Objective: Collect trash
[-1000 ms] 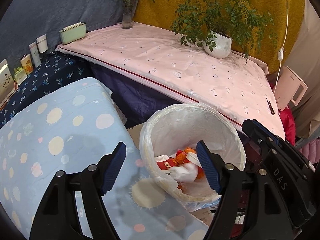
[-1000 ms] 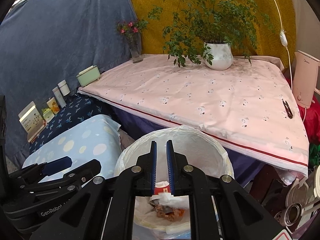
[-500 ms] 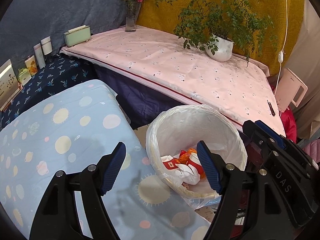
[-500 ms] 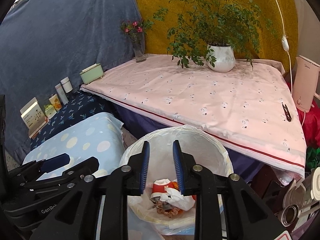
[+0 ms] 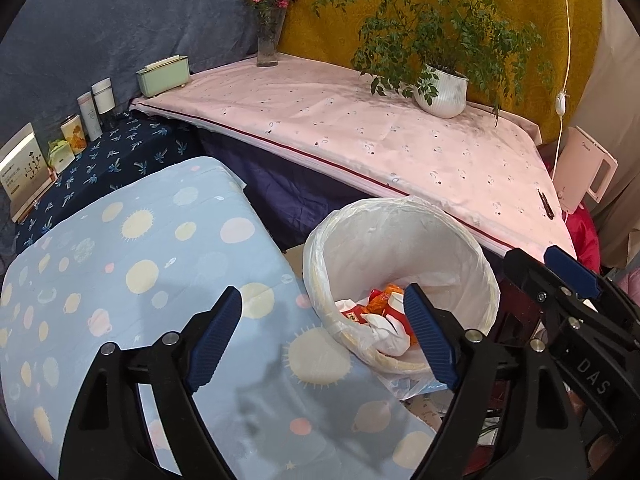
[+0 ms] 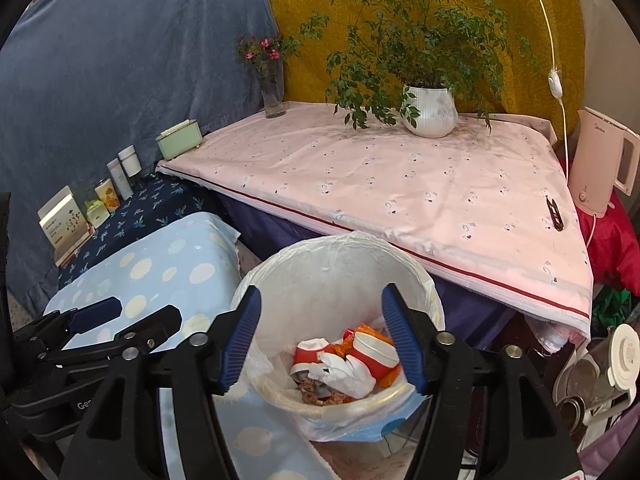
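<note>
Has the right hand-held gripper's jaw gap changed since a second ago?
Yes. The right hand-held gripper is opening, jaws spread toward opposite rims of the white bag-lined trash bin, nothing between them.

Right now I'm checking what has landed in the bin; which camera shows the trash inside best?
The right wrist view: it looks down into the bin between open fingers, showing the trash whole. In the left wrist view one finger covers part of it.

Each hand-held gripper (image 6: 322, 336) is black, silver-screwed, with ribbed blue pads (image 5: 216, 338)
</note>
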Demonstrator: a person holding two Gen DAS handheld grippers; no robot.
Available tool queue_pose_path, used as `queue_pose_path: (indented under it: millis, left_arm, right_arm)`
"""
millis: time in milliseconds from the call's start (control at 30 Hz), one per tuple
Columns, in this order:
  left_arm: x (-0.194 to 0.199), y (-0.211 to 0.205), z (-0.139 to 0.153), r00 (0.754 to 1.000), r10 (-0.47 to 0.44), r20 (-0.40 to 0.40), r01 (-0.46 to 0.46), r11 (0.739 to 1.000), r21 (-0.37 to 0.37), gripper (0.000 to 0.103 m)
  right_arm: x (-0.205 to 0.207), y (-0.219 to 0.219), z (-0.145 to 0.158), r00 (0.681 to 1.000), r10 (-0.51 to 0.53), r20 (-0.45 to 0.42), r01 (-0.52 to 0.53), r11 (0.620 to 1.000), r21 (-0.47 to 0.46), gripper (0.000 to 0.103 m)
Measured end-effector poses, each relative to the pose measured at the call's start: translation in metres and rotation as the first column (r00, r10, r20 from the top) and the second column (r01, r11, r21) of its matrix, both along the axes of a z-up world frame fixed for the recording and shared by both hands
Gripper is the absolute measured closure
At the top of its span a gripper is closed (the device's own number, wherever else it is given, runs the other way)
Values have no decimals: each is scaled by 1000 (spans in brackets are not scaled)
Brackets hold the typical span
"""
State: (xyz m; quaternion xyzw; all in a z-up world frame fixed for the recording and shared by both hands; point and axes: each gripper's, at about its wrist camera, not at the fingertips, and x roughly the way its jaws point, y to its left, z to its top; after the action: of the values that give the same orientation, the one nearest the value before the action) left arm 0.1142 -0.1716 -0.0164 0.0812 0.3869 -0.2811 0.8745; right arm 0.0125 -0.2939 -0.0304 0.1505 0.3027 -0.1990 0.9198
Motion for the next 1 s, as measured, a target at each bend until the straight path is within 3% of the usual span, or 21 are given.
queue_pose_path:
  millis: [133,200,367,433,1000]
  left_arm:
    - [-4,3,-3,1000,4,5,-4,1000,13,21]
    - [-5,4,-4,1000,12,3,-12,1000,16,20]
    - [-8,7,-7,1000,22,-3,-22,1000,20,16]
    - [-9,8,-9,1000,24,-7,-24,999,24,16]
    - [-22,12,-15,998,45,49,-48,996,76,9]
  right_arm:
    - [-6,3,-3,1000,5,-15,-5,1000,-13,29]
    - [-9,3,-5,1000,-1,-19,1,1000,-9,19]
    - [-14,6,-8,999,-6,-40,5,1000,-12,16]
    - [-17,7,-10,999,-11,-44,10,1000,-19,7]
    - [-27,17,-17,994,-13,-106,6,998,-66,7]
